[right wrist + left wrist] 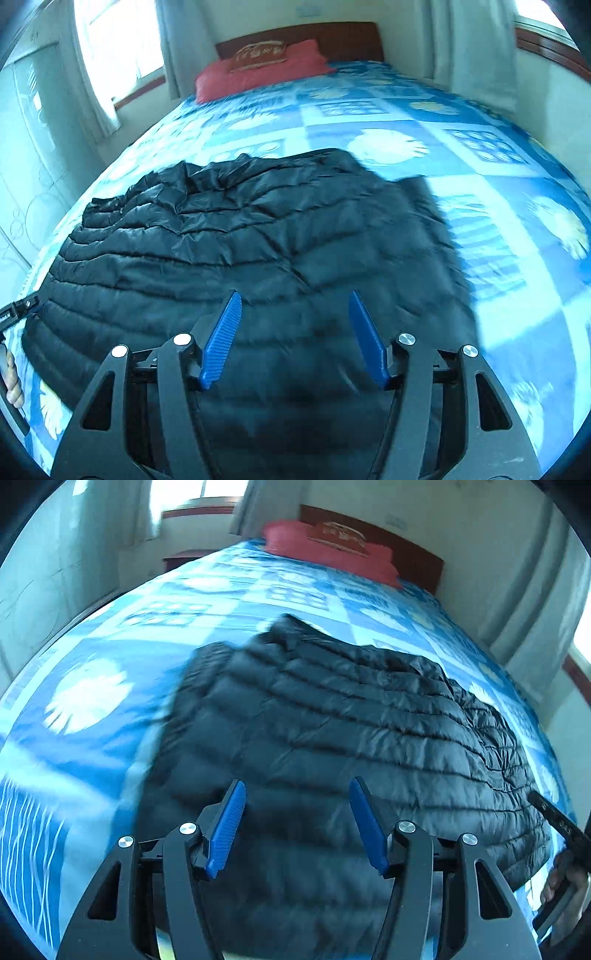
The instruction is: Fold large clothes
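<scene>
The black quilted puffer jacket (332, 720) lies spread on the blue patterned bed (92, 701): light, soft, slippery; best pinched at hem corners. Both the left hand-held gripper (297, 827) and the right hand-held gripper (295, 339) hover open, empty.

One black quilted jacket (332, 716) on one bed (110, 635). One red pillow (325, 550), one small brown cushion (338, 535) on top. One wooden headboard (413, 550). Two tools: left tool (297, 794), right tool (295, 306), each two blue pads. Two windows in right wrist view.
</scene>
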`<state>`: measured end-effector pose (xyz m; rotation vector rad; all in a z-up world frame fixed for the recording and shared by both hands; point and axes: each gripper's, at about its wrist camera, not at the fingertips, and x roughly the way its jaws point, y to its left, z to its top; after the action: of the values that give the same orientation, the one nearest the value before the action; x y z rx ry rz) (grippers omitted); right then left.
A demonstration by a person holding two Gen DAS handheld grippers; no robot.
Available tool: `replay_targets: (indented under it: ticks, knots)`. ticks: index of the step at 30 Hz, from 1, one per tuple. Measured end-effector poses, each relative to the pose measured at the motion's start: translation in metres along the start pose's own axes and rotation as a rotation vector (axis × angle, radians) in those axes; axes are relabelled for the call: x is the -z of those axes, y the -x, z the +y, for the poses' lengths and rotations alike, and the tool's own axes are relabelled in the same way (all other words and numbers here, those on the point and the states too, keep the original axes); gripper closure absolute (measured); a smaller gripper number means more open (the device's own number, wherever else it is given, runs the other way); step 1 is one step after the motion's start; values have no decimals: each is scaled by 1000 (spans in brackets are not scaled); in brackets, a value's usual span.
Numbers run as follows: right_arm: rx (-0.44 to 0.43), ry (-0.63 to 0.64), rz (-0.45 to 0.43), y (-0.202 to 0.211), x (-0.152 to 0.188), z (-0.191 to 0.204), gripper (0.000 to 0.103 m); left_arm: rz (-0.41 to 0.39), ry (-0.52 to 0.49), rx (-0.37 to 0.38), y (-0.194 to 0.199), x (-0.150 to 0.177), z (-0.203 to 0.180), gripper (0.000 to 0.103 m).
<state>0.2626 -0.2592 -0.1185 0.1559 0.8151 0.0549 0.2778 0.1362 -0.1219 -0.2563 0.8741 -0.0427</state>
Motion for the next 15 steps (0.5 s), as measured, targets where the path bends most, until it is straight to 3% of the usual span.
replay_targets:
  ticks: [2,6,7,12,15]
  knots:
    - [16,-32,-6,16,11,-16,40,-14,44,-1,13,11,16,44]
    - [54,-101,-11,35,31,-42,35,-45,120,-82,35,33,42,44]
    - [57,-127,-8,38,37,-51,34,-45,141,-85,36,38,49,40]
    - [17,-234,47,30,58,-73,33,23,274,-18,24,57,72,35]
    - [-5,-259,54,22,62,-73,31,38,321,27,13,58,73,26]
